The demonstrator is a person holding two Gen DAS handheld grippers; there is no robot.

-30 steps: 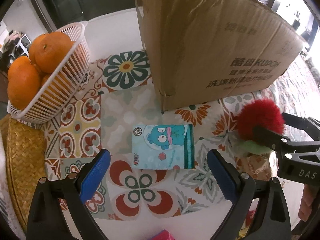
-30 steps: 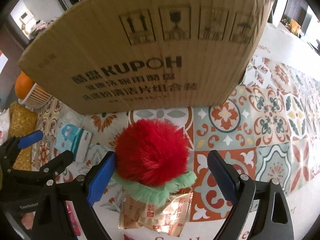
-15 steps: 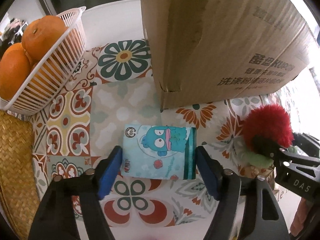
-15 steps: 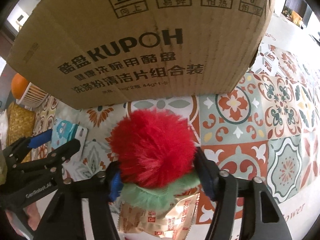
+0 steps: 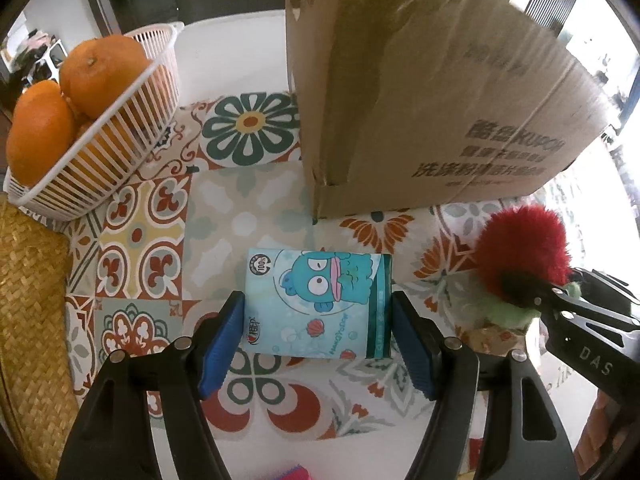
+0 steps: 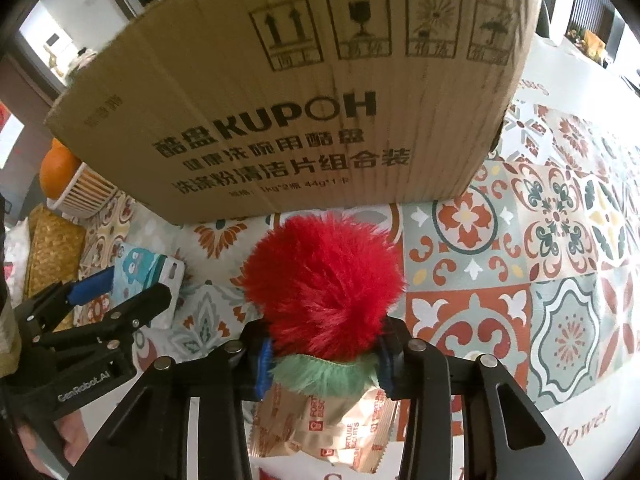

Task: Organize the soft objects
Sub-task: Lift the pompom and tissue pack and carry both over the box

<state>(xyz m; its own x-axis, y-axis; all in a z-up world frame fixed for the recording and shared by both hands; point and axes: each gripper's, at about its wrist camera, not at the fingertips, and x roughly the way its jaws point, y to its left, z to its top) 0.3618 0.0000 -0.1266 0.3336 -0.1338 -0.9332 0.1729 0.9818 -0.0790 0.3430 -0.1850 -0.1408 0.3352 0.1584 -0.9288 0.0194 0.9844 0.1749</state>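
A blue tissue pack (image 5: 320, 304) with a cartoon fish lies flat on the patterned tablecloth (image 5: 244, 216). My left gripper (image 5: 318, 340) has closed on its two short ends, blue pads touching the pack. The pack also shows in the right wrist view (image 6: 144, 268). A red fluffy plush (image 6: 324, 284) with a green fuzzy base sits in front of the cardboard box (image 6: 296, 112). My right gripper (image 6: 324, 364) is shut on the plush's lower part. In the left wrist view the plush (image 5: 520, 252) is at the far right.
A gold snack packet (image 6: 332, 428) lies under the plush. A white basket (image 5: 100, 152) of oranges stands at the back left, beside a woven mat (image 5: 28, 312). The big box (image 5: 420, 92) fills the back.
Both grippers moved forward and closed: the left one onto the tissue pack's ends, the right one onto the red plush. Neither object has left the table.
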